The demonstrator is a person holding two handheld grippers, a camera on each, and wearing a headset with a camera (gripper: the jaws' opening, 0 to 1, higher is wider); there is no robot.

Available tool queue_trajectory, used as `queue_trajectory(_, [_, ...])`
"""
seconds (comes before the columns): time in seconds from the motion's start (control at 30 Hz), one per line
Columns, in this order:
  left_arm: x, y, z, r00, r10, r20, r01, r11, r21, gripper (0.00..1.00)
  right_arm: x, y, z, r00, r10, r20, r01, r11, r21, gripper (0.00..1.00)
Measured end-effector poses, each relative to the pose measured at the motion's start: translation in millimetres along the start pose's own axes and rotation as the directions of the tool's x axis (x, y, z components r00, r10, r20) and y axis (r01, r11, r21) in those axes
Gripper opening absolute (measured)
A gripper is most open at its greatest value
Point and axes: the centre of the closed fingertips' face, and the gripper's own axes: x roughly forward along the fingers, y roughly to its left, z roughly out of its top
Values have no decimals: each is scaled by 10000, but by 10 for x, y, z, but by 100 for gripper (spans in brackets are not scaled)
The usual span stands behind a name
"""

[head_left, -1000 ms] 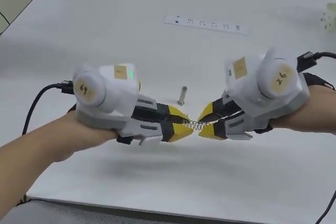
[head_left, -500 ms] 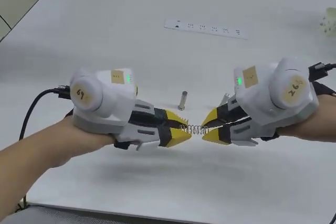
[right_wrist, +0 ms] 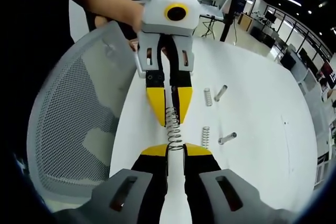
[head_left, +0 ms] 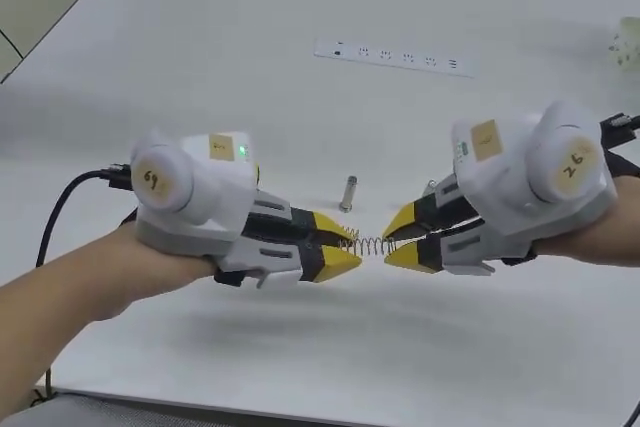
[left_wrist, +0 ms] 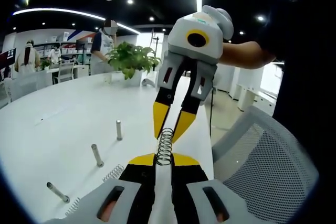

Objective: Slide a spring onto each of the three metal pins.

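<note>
The two grippers stand a little further apart than a moment ago, and more coils show between their yellow tips. The left gripper [head_left: 345, 247] has its jaws closed on one end of the spring [head_left: 370, 243]. The other end sits between the jaws of the right gripper [head_left: 400, 237], which are almost fully closed and pinch it too. So the spring hangs in the air, stretched from one pair of jaws to the other, above the table [head_left: 300, 27]. I think the person is pulling or straightening the spring, or giving it over to one side. It is not on any pin yet, so the first of the three slides is not done.

Now the count. In the left gripper view, to the left of the jaws, I see three metal pins: the nearest pin [left_wrist: 56, 192], the middle pin [left_wrist: 97, 155] and the far pin [left_wrist: 119, 129]. All three are bare. The springs are also three. One is held, and two lie on the table left of these jaws: the outer loose spring [left_wrist: 72, 205] and the inner loose spring [left_wrist: 113, 172].
</note>
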Motion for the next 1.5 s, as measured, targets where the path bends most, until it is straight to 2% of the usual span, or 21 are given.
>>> queue_trajectory(0.13, [4, -1, -16, 10000, -9, -89, 9, 10000, 56, 2, -51, 5, 60, 9997, 69, 242, -68, 10000, -12, 8])
queue_trajectory(0.3, [4, 1, -28, 9999, -13, -113, 14, 10000, 88, 2, -133, 2, 236, 9939, 113, 1095, -146, 9995, 291, 8])
queue_trajectory(0.43, [1, 18, -28, 9999, 37, -107, -36, 9999, 122, 2, -146, 14, 306, 9903, 147, 1382, -193, 9993, 316, 8])
queue_trajectory(0.53, [-2, 15, -33, 10000, 34, -88, -34, 10000, 81, 2, -152, 28, 422, 9795, 101, 2010, -173, 9993, 339, 8])
queue_trajectory(0.73, [-6, 13, -41, 10000, 90, 7, -90, 10000, 14, 2, -133, 40, 485, 9699, 45, 2433, -168, 9987, 483, 8])
queue_trajectory(0.83, [2, 8, -36, 10000, 71, 38, -71, 10000, 24, 2, -124, 41, 554, 9563, -47, 2922, -189, 9968, 778, 8])
queue_trajectory(1.07, [28, -11, -13, 10000, 2, 96, -2, 10000, 35, 2, -103, 40, 625, 9348, -212, 3545, -112, 9960, 891, 8])
queue_trajectory(1.1, [24, -8, -13, 10000, 14, 92, -15, 10000, 45, 2, -103, 45, 633, 9277, -236, 3726, -129, 9954, 952, 8])
queue_trajectory(1.23, [3, -17, 8, 9999, 12, 129, -13, 10000, 59, 2, -128, 39, 683, 8886, -458, 4564, -40, 9942, 1076, 8])
queue_trajectory(1.3, [-4, -12, 2, 10000, 47, 60, -47, 9999, 130, 2, -126, 40, 664, 8798, -637, 4711, 173, 9946, 1021, 8])
queue_trajectory(1.47, [-13, -17, -31, 9999, 26, -101, -24, 9997, 225, 2, -111, 69, 672, 8675, -904, 4892, 507, 9943, 937, 8])
queue_trajectory(1.5, [-12, -23, -27, 9999, 6, -103, -4, 9997, 239, 2, -117, 61, 677, 8625, -1008, 4958, 580, 9932, 1010, 8])
